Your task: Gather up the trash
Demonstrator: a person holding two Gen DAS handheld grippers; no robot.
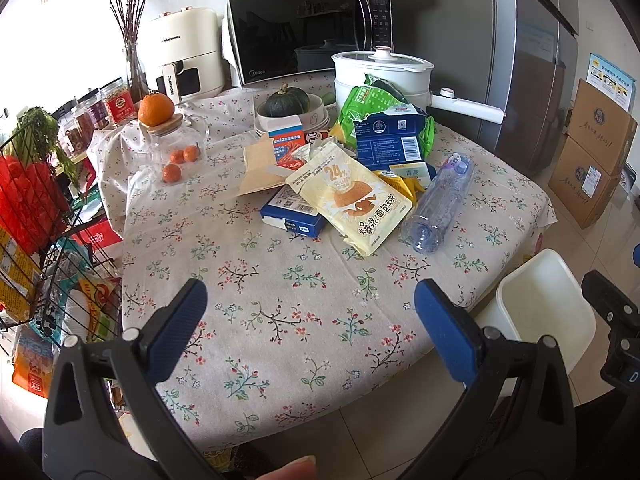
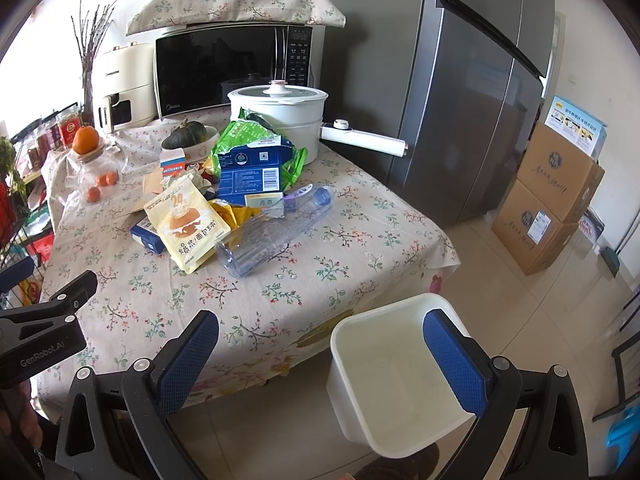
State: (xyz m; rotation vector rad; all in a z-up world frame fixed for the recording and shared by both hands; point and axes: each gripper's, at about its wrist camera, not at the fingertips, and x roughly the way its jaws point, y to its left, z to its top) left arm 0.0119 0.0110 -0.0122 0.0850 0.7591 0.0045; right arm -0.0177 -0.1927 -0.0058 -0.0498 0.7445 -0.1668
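A heap of trash lies mid-table: a yellow bread bag (image 1: 354, 204) (image 2: 188, 224), an empty clear plastic bottle (image 1: 438, 206) (image 2: 276, 232), a blue carton (image 1: 294, 210) (image 2: 146, 238), a torn blue box (image 1: 390, 140) (image 2: 252, 170), a green wrapper (image 1: 360, 100) (image 2: 236, 132) and a cardboard flap (image 1: 260, 170). An empty white bin (image 1: 540, 304) (image 2: 394, 372) stands on the floor by the table's near right corner. My left gripper (image 1: 310, 324) is open and empty above the table's near edge. My right gripper (image 2: 320, 356) is open and empty, over the bin's rim.
A glass jar with an orange on its lid (image 1: 158, 110), a pumpkin in a bowl (image 1: 286, 102), a white pot (image 1: 382, 70), a microwave (image 1: 308, 32) and an air fryer (image 1: 184, 48) stand at the back. A wire rack (image 1: 36, 216) stands left, a fridge (image 2: 472, 80) and cardboard boxes (image 2: 548, 200) right.
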